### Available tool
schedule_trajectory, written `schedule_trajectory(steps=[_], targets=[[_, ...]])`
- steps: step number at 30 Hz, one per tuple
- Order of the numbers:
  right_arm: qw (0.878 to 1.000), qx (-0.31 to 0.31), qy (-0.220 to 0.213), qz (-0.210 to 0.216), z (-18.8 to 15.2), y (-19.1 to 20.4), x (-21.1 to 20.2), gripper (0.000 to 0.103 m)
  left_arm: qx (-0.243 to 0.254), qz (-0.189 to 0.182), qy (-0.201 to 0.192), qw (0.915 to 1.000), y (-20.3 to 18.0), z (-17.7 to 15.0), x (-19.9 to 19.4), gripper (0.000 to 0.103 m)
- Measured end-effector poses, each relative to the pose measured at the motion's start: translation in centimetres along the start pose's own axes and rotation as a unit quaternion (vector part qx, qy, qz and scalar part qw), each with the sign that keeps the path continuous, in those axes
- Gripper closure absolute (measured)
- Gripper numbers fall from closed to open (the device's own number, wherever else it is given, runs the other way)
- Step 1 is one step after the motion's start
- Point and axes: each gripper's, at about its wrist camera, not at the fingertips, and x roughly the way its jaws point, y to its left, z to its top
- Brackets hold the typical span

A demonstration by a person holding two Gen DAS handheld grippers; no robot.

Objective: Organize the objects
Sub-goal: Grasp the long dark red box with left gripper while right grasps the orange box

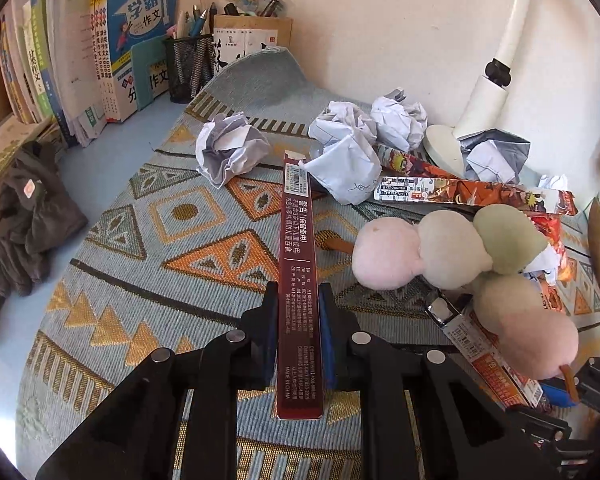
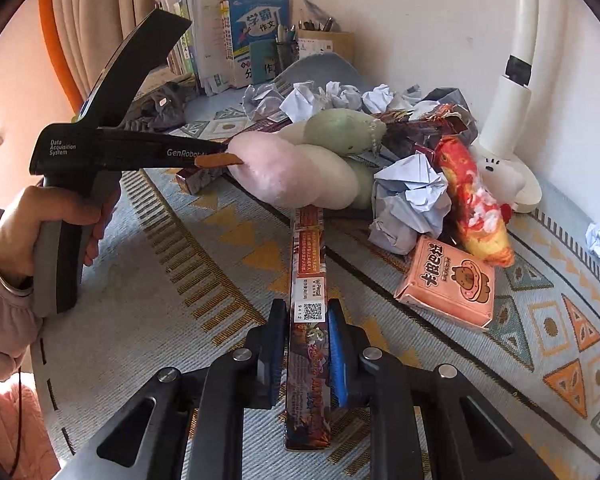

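My left gripper (image 1: pixel 299 294) is shut on a long dark red box (image 1: pixel 296 232) that points away toward the crumpled paper balls (image 1: pixel 230 152). My right gripper (image 2: pixel 308 310) is shut on a long orange-patterned box (image 2: pixel 309 264) with a QR label; its far end runs under a pink, white and green plush skewer (image 2: pixel 296 172). In the right wrist view a hand (image 2: pixel 24 220) holds the left device's black housing (image 2: pixel 112 148) at the left, and the plush hides its fingertips. Two plush skewers (image 1: pixel 440 248) lie right of the dark red box.
Everything lies on a patterned blue mat (image 1: pixel 140 280). Books (image 1: pixel 140 40) and a mesh pen holder (image 1: pixel 188 68) stand at the back left, and a dark cloth (image 1: pixel 24 216) lies at the left. A white lamp base (image 2: pixel 516 168), a pink carton (image 2: pixel 446 292) and a red-yellow plush (image 2: pixel 476 208) sit on the right.
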Motion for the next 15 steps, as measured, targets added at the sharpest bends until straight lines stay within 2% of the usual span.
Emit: schedule_trajectory(steps=[5,9,15], targets=[[0.998,0.05,-0.021,0.042,-0.9,0.0,-1.5,0.086,-0.015,-0.032,-0.005,0.9994,0.7,-1.3,-1.3,0.088],[0.992,0.081,-0.024,0.093,-1.5,0.3,-2.7,0.086,-0.015,-0.048,-0.024,0.9985,0.7,-1.6,-2.6,0.088],[0.99,0.109,-0.051,0.076,-2.0,0.1,-5.6,0.086,-0.023,-0.058,-0.046,0.997,0.7,-0.9,-5.2,0.088]])
